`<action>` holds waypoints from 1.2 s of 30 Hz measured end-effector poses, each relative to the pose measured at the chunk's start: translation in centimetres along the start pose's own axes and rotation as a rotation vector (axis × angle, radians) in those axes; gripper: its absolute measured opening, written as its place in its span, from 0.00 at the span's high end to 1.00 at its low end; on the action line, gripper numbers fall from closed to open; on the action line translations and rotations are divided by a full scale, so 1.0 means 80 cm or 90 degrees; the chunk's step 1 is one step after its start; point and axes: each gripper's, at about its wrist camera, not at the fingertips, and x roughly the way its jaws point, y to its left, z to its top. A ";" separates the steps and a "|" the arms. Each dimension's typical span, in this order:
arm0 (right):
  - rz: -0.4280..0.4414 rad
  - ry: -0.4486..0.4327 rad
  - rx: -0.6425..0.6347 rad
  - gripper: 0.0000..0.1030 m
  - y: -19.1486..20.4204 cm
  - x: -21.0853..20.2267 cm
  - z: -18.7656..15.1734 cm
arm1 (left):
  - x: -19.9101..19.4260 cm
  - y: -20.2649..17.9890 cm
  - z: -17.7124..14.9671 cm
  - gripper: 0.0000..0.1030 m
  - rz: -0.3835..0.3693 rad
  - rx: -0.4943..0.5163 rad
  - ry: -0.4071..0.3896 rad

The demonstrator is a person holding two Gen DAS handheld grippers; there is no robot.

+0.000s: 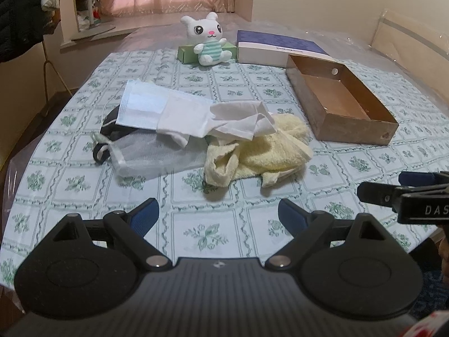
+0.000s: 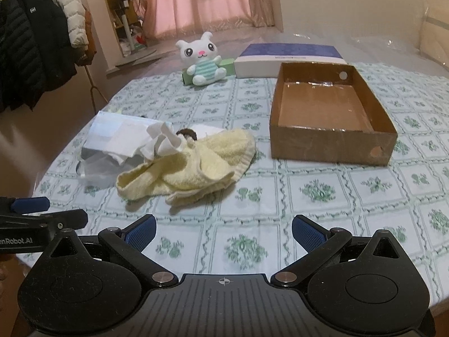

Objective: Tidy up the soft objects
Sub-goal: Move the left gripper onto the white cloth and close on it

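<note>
A pile of soft things lies mid-table: a yellow towel (image 1: 261,154) (image 2: 196,163), a white cloth (image 1: 224,123) (image 2: 157,140), a blue face mask (image 1: 146,104), a white mesh bag (image 1: 157,154) and a dark item (image 1: 109,120) under them. An empty open cardboard box (image 1: 339,101) (image 2: 328,112) stands to the right of the pile. A white plush bunny (image 1: 209,39) (image 2: 203,59) sits at the far side. My left gripper (image 1: 218,214) is open and empty, in front of the pile. My right gripper (image 2: 223,230) is open and empty, near the table's front, right of the left one.
A green carton (image 1: 186,53) lies behind the bunny, and a white box with a purple lid (image 1: 277,46) (image 2: 286,57) stands behind the cardboard box. The tablecloth (image 1: 224,233) has a green floral pattern. Jackets (image 2: 36,45) hang on a rack at the left.
</note>
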 end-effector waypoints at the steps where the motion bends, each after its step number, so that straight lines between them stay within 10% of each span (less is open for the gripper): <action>1: 0.003 -0.002 0.001 0.00 -0.002 0.003 0.002 | 0.004 -0.001 0.002 0.12 -0.002 0.002 0.000; 24: 0.032 -0.012 0.021 0.01 -0.037 0.094 0.056 | 0.113 -0.032 0.069 0.14 -0.001 0.095 -0.033; 36: 0.038 -0.013 0.032 0.01 -0.053 0.128 0.071 | 0.165 -0.052 0.086 0.32 -0.010 0.137 -0.028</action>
